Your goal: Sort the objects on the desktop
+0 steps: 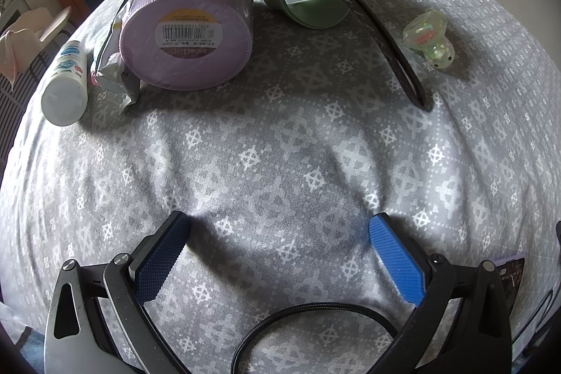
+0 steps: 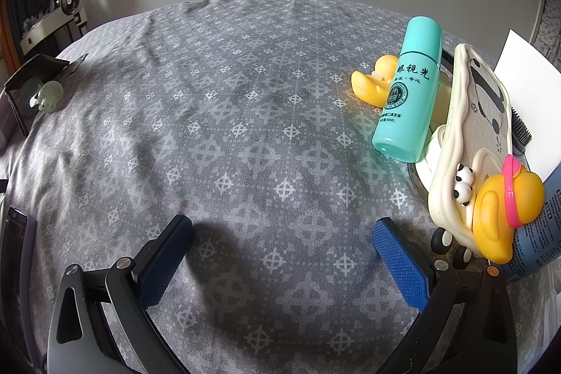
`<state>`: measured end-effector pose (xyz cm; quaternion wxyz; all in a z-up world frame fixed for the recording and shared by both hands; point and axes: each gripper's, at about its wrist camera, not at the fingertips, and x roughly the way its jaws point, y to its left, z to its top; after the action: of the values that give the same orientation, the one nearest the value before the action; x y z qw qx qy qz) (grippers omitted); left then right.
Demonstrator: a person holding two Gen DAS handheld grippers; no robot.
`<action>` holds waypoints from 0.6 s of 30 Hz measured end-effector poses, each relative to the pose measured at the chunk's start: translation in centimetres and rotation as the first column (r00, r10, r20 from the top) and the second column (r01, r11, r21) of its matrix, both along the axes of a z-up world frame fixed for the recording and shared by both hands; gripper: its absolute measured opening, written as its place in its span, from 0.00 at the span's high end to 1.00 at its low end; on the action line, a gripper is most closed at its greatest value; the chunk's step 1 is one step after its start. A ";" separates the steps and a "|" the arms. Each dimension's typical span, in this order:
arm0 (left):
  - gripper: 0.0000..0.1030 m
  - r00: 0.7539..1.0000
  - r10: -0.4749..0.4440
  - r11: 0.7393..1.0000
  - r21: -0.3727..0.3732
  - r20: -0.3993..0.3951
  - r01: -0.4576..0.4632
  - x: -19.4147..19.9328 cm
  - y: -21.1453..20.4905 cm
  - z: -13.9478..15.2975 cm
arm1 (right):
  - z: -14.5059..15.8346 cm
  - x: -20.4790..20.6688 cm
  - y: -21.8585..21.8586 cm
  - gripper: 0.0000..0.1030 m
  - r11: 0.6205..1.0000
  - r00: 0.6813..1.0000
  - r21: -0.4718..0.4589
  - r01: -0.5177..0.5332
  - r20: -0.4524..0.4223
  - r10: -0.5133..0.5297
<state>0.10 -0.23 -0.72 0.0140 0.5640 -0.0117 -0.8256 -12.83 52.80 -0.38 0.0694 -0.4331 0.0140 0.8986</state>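
Hovering over the grey patterned cloth, the left gripper and right gripper gape empty; picking looks next: lilac cylindrical tub far-left, teal plastic bottle right edge.

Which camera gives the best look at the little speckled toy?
The left wrist view: the speckled toy lies close, unobstructed on the cloth. The right wrist view shows it small at the far left edge, beside a dark wallet.

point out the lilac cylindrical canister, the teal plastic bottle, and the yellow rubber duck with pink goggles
lilac cylindrical canister (image 1: 189, 34), left wrist view, barcoded base.
teal plastic bottle (image 2: 408, 93), right wrist view, printed side.
yellow rubber duck with pink goggles (image 2: 505, 212), right wrist view, body.
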 end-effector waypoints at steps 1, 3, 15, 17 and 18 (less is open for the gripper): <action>0.00 1.000 0.001 1.000 0.000 0.000 -0.001 0.1 0.0 0.0 | 0.0 0.0 0.0 0.00 1.000 1.000 0.000 0.000 0.000 0.000; 0.00 1.000 0.002 1.000 0.000 0.000 -0.002 0.2 0.0 -0.1 | 0.0 0.0 0.0 0.00 1.000 1.000 0.000 0.000 0.000 0.000; 0.00 1.000 0.004 1.000 0.000 0.004 -0.004 -0.7 -0.7 1.1 | 0.0 0.0 0.0 0.00 1.000 1.000 0.000 0.000 0.000 0.000; 0.00 1.000 0.010 1.000 -0.001 0.008 -0.010 -0.6 -0.7 1.2 | 0.0 0.0 0.0 0.00 1.000 1.000 0.000 0.000 0.000 0.000; 0.00 1.000 0.014 1.000 -0.001 0.010 -0.014 -0.5 -0.7 1.2 | 0.0 0.0 0.0 0.00 1.000 1.000 0.000 0.000 0.000 0.000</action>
<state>-0.40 -0.94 0.50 0.0200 0.5680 -0.0084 -0.8227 -12.83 52.80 -0.38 0.0694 -0.4330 0.0140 0.8986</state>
